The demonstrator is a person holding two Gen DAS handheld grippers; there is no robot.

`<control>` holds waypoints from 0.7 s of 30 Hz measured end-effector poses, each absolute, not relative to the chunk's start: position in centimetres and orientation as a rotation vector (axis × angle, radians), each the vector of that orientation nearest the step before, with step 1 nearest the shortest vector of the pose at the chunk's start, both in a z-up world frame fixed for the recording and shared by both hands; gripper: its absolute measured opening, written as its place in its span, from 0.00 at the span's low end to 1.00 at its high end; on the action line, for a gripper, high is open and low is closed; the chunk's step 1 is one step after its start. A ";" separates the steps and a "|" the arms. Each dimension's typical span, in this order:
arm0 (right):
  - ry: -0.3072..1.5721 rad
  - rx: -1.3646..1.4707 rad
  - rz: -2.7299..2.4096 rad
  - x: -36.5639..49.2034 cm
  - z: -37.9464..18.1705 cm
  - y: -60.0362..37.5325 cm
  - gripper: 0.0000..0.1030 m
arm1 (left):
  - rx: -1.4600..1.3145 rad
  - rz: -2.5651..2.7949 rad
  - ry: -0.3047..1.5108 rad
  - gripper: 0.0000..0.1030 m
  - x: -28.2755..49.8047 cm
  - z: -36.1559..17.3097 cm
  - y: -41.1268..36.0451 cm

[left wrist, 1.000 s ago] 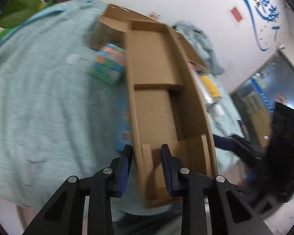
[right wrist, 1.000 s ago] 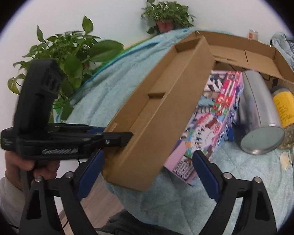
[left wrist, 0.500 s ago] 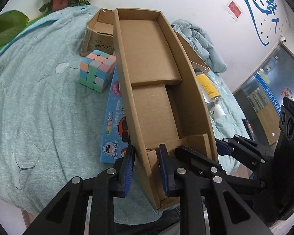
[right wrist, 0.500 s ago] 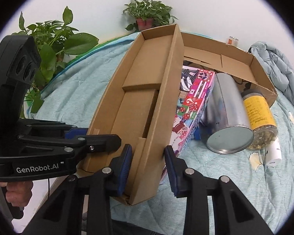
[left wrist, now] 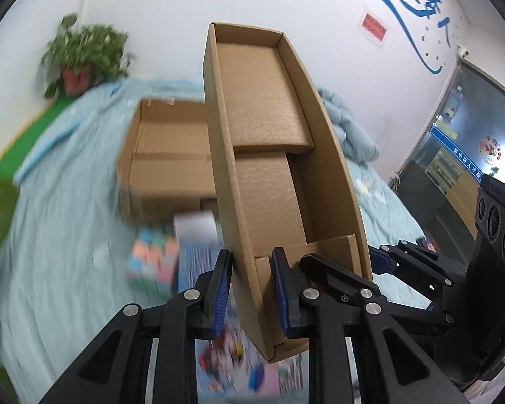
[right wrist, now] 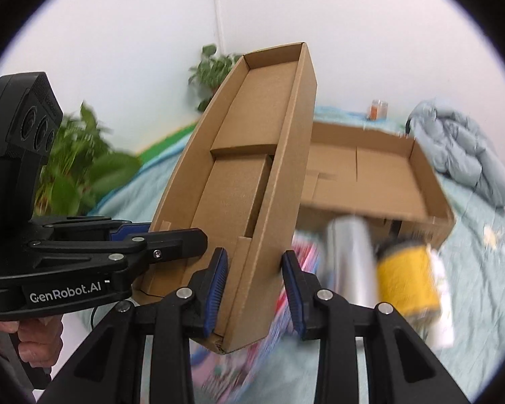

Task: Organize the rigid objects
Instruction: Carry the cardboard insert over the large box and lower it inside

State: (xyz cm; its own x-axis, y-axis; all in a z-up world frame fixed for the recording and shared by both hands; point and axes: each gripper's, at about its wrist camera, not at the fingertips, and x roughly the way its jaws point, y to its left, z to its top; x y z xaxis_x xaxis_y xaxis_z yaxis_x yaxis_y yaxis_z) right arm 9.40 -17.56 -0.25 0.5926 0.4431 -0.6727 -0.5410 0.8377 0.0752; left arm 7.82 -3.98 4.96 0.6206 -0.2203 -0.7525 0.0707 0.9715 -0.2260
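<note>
The long cardboard tray [left wrist: 279, 155] is now lifted off the bed, far end toward 12 o'clock. The left gripper [left wrist: 249, 289] clamps one side wall, and the right gripper [right wrist: 254, 289] has just closed on the other. It can now go toward the large open box [right wrist: 380, 168].

Long cardboard tray [right wrist: 249, 181] tilted above the bedspread [right wrist: 481, 269], open box [right wrist: 380, 168] behind it, can [right wrist: 346, 262] left of jar [right wrist: 407, 279]

Long cardboard tray [left wrist: 272, 141] held aloft

It was brown, shallow and empty, tilted up above the open cardboard box [left wrist: 165, 155] on the bed, its near end clamped.
</note>
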 end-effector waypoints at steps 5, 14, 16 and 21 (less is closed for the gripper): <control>0.701 -0.135 0.564 14.0 1.6 -16.7 0.31 | -0.148 -0.173 0.862 0.21 12.6 7.7 -2.9; 0.731 -0.111 0.616 21.2 2.4 -13.4 0.32 | -0.134 -0.120 0.868 0.21 22.3 10.7 1.7; 0.757 -0.098 0.645 23.0 1.9 -12.8 0.32 | -0.129 -0.092 0.882 0.21 24.5 10.3 3.2; 0.863 -0.029 0.682 27.2 -0.4 -11.2 0.32 | -0.146 -0.058 0.933 0.20 28.6 7.5 6.0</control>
State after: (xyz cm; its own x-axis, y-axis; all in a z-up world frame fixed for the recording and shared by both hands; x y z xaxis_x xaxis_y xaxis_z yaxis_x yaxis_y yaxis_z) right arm 27.22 -11.25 -0.41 0.4538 0.5410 -0.7081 -0.5634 0.7898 0.2424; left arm 28.59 5.99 7.49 0.5948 -0.1128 -0.7959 -0.0139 0.9885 -0.1505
